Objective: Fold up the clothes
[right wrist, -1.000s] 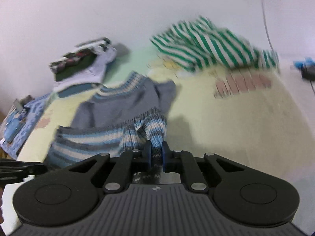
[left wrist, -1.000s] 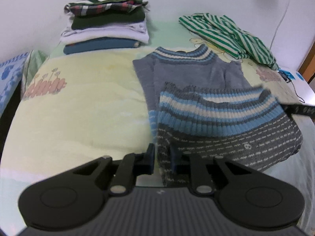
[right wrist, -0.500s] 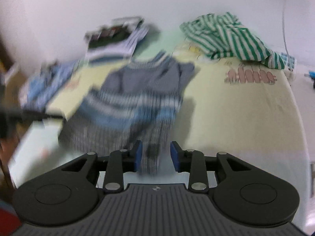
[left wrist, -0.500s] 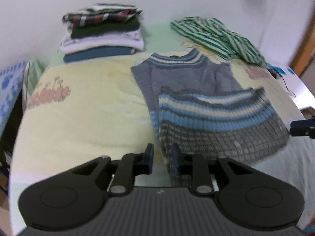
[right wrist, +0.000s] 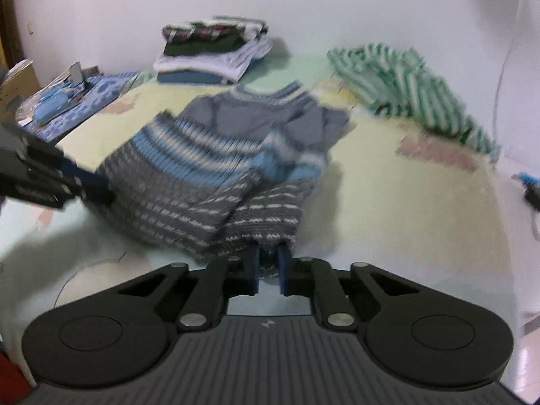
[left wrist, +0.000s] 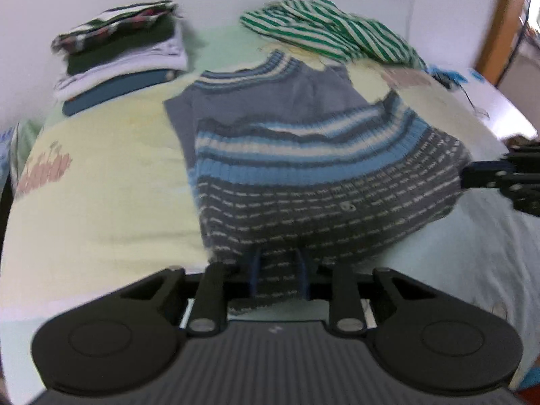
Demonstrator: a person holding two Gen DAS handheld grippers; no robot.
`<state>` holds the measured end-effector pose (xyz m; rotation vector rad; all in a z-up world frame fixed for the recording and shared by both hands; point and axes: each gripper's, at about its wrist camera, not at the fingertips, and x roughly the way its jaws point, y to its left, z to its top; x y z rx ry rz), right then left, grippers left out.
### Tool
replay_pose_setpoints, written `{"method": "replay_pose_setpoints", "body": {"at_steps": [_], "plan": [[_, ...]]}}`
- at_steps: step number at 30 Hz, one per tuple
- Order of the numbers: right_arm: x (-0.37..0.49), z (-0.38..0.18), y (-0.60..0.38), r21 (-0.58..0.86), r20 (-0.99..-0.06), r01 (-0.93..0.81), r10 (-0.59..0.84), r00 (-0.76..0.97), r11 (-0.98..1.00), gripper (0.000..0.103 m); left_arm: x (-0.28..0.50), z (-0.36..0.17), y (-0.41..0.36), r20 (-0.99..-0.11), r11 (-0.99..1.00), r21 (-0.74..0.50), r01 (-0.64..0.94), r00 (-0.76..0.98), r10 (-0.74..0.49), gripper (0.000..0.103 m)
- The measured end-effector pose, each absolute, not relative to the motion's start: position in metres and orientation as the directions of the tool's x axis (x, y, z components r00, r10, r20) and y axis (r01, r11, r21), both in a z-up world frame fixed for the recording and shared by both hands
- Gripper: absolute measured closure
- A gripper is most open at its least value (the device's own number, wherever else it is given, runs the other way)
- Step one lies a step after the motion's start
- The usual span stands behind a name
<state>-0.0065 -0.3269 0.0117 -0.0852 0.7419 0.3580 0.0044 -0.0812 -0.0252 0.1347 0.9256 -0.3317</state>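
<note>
**Both grippers holding the near fold of the grey sweater**

We see one grey knitted sweater (left wrist: 303, 155) with blue and cream stripes lying on the pale yellow bedspread (left wrist: 101, 175), its hem half doubled up over its chest and its collar pointing toward the wall. Its near folded edge sits between the fingers of both tools. In the left wrist view the left gripper (left wrist: 278, 278) has a wide band of the patterned knit between its blue pads, which rest against the fabric on both sides, so we read it as gripping the sweater. In the right wrist view the right gripper (right wrist: 268, 271) has its pads drawn close together on a bunched corner of the same sweater, pinching it.

Counting outward from the sweater: two grippers, one at each end of the near fold. Beyond the sweater's collar, one green and white striped garment (left wrist: 330, 37) lies crumpled, and on the collar's other side stands one stack of folded clothes (left wrist: 121, 54); we make out about four layers, though blur keeps us from being sure. Past the sweater on the left gripper's side lies one blue patterned cloth (right wrist: 98, 96) with small items we cannot identify.
</note>
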Motion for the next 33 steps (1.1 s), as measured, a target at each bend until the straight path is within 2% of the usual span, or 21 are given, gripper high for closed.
{"method": "replay_pose_setpoints", "body": {"at_steps": [5,12,16,18,20,21,22,23,24,28,33], "plan": [[-0.007,0.024,-0.343,0.015,-0.709,-0.322,0.237,0.664,0.946,0.103,0.009,-0.025,-0.068,-0.811,0.951,-0.079,0.299,0.535,-0.236,0.083],[-0.002,-0.013,-0.335,0.012,-0.803,-0.364,0.226,0.551,0.931,0.101,0.013,-0.025,-0.059,-0.814,0.960,-0.109,0.259,0.531,-0.235,0.087],[-0.007,0.012,-0.351,0.012,-0.750,-0.306,0.211,0.627,0.952,0.094,0.011,-0.022,-0.061,-0.815,0.962,-0.102,0.254,0.534,-0.227,0.087],[-0.010,0.035,-0.360,0.002,-0.683,-0.249,0.183,0.707,0.969,0.085,0.008,-0.017,-0.062,-0.811,0.963,-0.095,0.251,0.542,-0.221,0.087],[-0.004,0.051,-0.362,0.086,-0.634,-0.284,0.272,0.724,0.955,0.084,0.006,-0.005,-0.063,-0.788,0.960,-0.103,0.259,0.568,-0.238,0.086],[0.001,0.056,-0.360,0.135,-0.617,-0.306,0.322,0.718,0.942,0.078,0.006,0.001,-0.063,-0.774,0.957,-0.106,0.269,0.582,-0.249,0.086],[0.008,0.055,-0.355,0.172,-0.608,-0.319,0.355,0.711,0.932,0.076,0.007,0.007,-0.064,-0.762,0.955,-0.105,0.278,0.595,-0.257,0.084],[0.016,0.051,-0.347,0.181,-0.602,-0.325,0.366,0.709,0.928,0.075,0.010,0.010,-0.065,-0.754,0.955,-0.095,0.282,0.606,-0.254,0.075],[0.025,0.046,-0.337,0.169,-0.600,-0.334,0.366,0.712,0.927,0.076,0.014,0.011,-0.068,-0.751,0.956,-0.076,0.282,0.615,-0.241,0.068],[0.044,0.036,-0.294,0.034,-0.585,-0.462,0.392,0.710,0.886,0.076,0.031,0.003,-0.073,-0.762,0.962,-0.014,0.273,0.620,-0.186,0.069],[0.070,0.014,-0.257,-0.054,-0.658,-0.626,0.444,0.608,0.778,0.072,0.037,-0.020,-0.064,-0.802,0.974,-0.026,0.225,0.577,-0.155,0.067]]}}
